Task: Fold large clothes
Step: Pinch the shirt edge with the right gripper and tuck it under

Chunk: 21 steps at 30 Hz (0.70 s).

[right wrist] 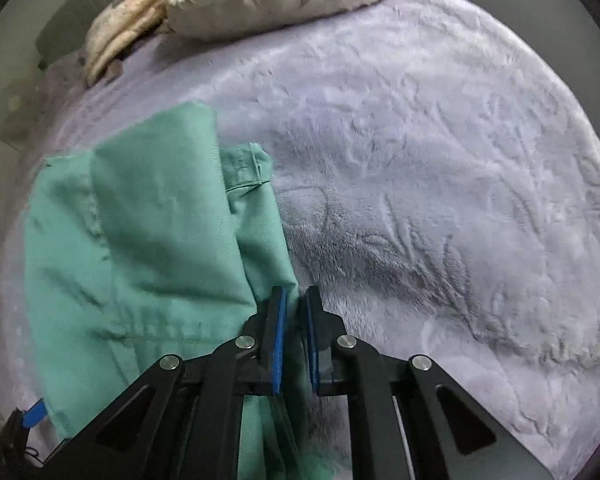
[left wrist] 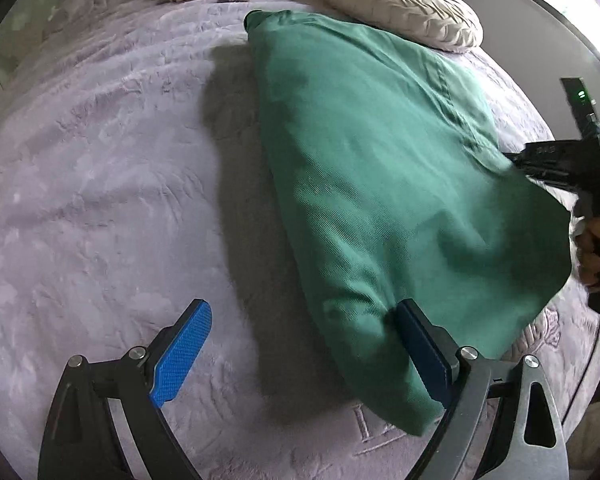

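On the bed (left wrist: 100, 184) lies the green garment (left wrist: 380, 184), partly lifted. Right gripper (right wrist: 296, 336) is closed on its edge; left gripper (left wrist: 300, 352) is wide open, one finger against the cloth. Fabric appears soft and limp; grip at hems or corners.

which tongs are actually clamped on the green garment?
The right tongs: pads nearly together on the green garment's edge. The left tongs gape wide, one pad merely against the cloth.
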### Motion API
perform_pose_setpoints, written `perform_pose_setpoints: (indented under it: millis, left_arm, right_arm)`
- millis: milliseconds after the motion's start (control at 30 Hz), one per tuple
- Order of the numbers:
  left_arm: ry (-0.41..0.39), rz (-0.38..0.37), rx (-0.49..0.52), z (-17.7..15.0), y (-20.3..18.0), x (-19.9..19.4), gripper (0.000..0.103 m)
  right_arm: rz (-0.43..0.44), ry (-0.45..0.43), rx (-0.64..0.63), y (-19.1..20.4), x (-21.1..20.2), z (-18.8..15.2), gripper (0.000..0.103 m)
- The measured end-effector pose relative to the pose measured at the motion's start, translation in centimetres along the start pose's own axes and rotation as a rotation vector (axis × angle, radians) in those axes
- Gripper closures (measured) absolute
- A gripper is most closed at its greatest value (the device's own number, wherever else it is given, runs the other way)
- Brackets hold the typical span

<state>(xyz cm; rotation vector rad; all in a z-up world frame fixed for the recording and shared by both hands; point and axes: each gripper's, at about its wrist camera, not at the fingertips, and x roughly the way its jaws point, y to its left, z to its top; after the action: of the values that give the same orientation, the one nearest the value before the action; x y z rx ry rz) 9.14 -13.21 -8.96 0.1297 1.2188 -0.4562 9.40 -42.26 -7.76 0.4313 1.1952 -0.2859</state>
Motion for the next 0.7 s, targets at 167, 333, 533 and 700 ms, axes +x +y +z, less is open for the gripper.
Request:
perform_pose_setpoints:
  millis: [167,333,533,700]
  left_arm:
    - [0.016,0.017,0.004,-0.1,-0.2,-0.8,0.009]
    - [0.039,0.034,-0.008,-0.8,-0.2,-1.0,0.009]
    - [0.075,0.032,-0.062,-0.7,0.2,-1.0,0.009]
    - [0.114,0.041,-0.082,-0.9,-0.2,-1.2,0.009]
  right_arm:
    - [0.099,-0.048,0.068,-1.2,-5.5,-2.2,0.091]
    - [0.198,-0.058,-0.025,1.0,-9.7,-5.5,0.079]
    - [0.066,0.063,-0.032,-0.1,-6.4,-9.4,0.065]
    - [0.168,0.149,0.165,-4.3,-3.6,-11.8,0.065]
